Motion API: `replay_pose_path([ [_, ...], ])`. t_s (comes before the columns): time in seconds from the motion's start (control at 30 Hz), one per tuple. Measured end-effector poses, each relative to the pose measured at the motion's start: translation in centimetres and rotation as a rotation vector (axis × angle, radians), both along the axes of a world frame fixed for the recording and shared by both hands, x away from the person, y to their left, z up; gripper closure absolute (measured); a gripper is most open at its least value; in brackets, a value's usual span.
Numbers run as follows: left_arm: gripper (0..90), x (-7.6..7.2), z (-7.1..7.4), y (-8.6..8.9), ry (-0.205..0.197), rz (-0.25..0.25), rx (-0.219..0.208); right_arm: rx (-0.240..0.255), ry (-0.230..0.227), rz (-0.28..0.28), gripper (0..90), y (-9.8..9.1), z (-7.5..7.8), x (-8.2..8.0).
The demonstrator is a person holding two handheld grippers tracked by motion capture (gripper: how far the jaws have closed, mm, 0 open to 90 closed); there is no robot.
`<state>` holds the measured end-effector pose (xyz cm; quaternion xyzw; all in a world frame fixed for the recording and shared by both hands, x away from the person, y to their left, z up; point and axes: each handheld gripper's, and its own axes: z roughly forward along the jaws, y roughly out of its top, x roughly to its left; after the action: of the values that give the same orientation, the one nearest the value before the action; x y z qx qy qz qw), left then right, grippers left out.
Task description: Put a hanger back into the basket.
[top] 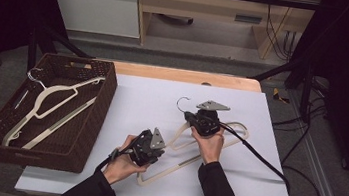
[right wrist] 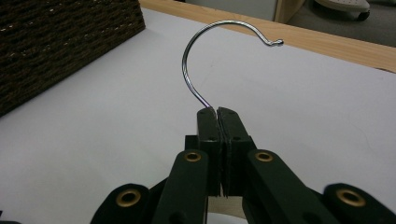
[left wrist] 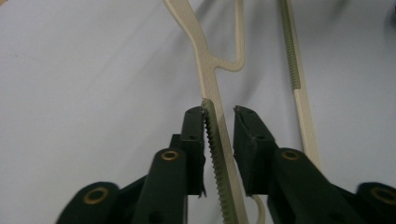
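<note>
Cream plastic hanger [top: 190, 155] with chrome hook [right wrist: 205, 56], flat mid-board toward the near edge; right gripper [right wrist: 217, 112] clamped on the hook's stem; left gripper [left wrist: 219, 122] slightly apart astride the arm (ribbed), hand angled inward

Hanger [left wrist: 205, 70] under my left gripper [left wrist: 219, 116]: cream plastic, matt, smooth on the arm; the bar [left wrist: 292, 56] carries a ribbed, toothed grip strip. Hook [right wrist: 205, 51] pinched in my right gripper [right wrist: 217, 112]: bright metal wire, polished, glossy. My jaws: black plastic, slightly sheened, brass-coloured rivets. Table cover [top: 152, 100]: white, matt, smooth sheet; pale wood edge [top: 185, 75] behind it. Basket [top: 92, 118]: dark brown woven wicker, rough. Second hanger [top: 56, 98] inside: same cream matt plastic.
</note>
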<state>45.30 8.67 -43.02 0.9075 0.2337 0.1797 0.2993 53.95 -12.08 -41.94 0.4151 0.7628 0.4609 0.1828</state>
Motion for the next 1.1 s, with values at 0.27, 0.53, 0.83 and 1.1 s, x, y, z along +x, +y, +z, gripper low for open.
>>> replay_pose_path([
  [0.27,46.1,2.3,0.8,-0.5,0.081,0.022,-0.14,0.005,-0.013,0.014,89.2,0.1,0.0,-0.2],
  [0.53,46.7,5.4,1.0,-1.8,0.161,0.044,-0.277,0.009,-0.026,0.029,89.2,-0.2,0.4,-0.6],
  [0.83,63.1,7.4,0.4,-3.1,0.215,0.067,-0.322,0.017,-0.033,0.045,89.1,-0.4,0.7,-1.1],
  [1.1,77.9,7.1,0.5,-3.0,0.265,0.071,-0.336,0.03,-0.039,0.067,88.7,-0.6,1.1,-1.7],
])
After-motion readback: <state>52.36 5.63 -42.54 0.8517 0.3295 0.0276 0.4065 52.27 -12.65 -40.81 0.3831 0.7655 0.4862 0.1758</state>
